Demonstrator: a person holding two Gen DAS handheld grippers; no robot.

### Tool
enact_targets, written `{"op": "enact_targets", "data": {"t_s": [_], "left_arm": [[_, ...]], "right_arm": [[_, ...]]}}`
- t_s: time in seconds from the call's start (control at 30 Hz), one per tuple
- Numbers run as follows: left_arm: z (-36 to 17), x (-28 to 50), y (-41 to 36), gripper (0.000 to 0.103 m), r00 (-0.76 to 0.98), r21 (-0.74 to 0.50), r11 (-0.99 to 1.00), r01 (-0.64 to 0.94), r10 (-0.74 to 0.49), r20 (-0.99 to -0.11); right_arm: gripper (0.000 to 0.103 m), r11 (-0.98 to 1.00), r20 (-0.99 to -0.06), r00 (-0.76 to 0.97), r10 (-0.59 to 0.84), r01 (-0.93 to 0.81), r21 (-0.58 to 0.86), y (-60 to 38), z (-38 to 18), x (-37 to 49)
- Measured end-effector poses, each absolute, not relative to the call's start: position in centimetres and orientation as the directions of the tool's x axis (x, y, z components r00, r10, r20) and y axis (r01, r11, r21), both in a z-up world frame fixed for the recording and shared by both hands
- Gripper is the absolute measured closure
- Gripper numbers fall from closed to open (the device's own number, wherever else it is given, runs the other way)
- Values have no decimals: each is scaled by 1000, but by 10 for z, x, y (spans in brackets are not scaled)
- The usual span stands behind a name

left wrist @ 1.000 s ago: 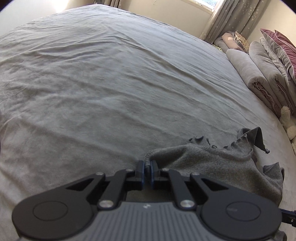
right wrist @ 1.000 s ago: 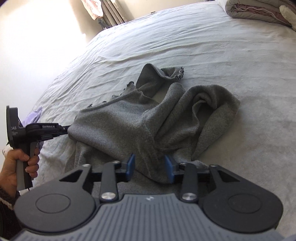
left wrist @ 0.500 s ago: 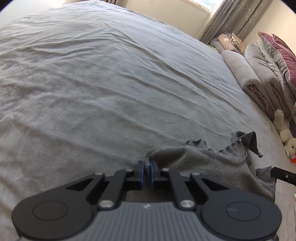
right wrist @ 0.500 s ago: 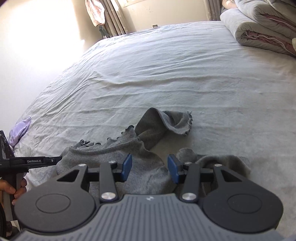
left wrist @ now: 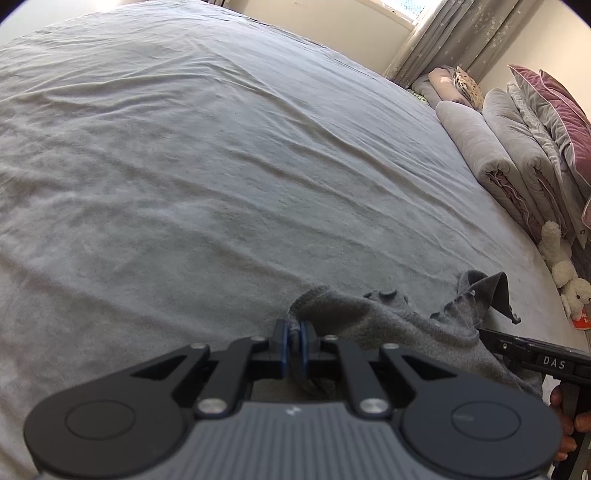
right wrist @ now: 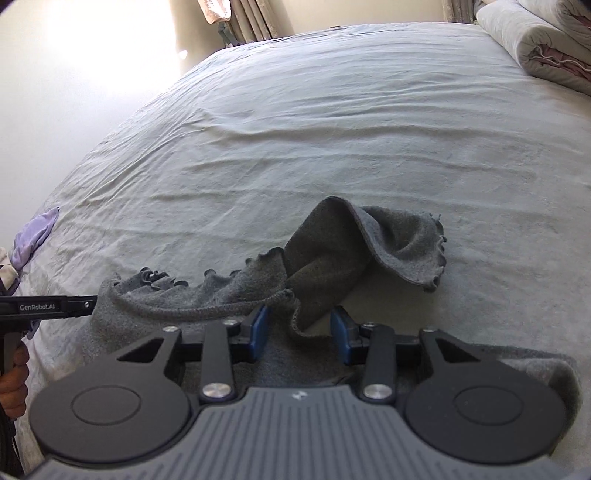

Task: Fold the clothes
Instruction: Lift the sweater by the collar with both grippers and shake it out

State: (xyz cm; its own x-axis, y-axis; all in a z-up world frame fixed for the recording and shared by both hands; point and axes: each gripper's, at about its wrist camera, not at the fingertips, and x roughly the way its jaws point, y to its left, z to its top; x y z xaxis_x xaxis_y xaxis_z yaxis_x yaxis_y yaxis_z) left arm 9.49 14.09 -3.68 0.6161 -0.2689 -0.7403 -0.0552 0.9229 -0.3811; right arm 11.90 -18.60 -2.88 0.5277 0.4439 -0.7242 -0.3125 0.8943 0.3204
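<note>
Both wrist cams low, close; share grey garment (left wrist: 406, 325) on bed (right wrist: 332, 129).

The crumpled grey knitted garment (right wrist: 332, 258) ran under the right hand-held gripper (right wrist: 299, 326), its near part hidden. The lilac cloth (right wrist: 31, 236) was cut off at the left edge.

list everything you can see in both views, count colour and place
garment: 1, dark grey knit, crumpled on the bed's near side
bed: 1, light grey sheet, fills both views
rolled bedding: several rolls, grey and pink, along the bed's far right edge
pillows: 2, maroon, on top of the bedding
plush toy: 1, cream, beside the bedding
purple cloth: 1, lilac, at the bed's left edge
curtains: grey, by the window
left gripper: black with blue pads, shut on the garment's edge
right gripper: same, open, fabric between the jaws
</note>
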Motion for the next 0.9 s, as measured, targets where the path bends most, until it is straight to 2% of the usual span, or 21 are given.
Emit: {"op": "enact_targets", "data": {"t_s": [0.03,0.1,0.47,0.57,0.9], "left_arm": [[-37,95,140,96,619,-380,924,-51,-269,-738],[-37,96,140,96,626,-381,924,-47,-269,-732],[-16,89,129,97,742,-372,928,21,-264,-617],[-2,87,119,97,791,-357,932,61,-264,-553],[81,43,87,97,940,-155,980,122,-164,-299]], "right_arm": [[95,880,-716,516,470,-330,340,-186,-29,118],[98,880,-706,529,471,-335,336,-187,-28,113],[99,943,-539,774,331,-262,203,-208,16,69],[99,962,-472,838,272,-233,141,-213,29,58],[99,982,-271,944,188,-180,53,-220,69,30]]}}
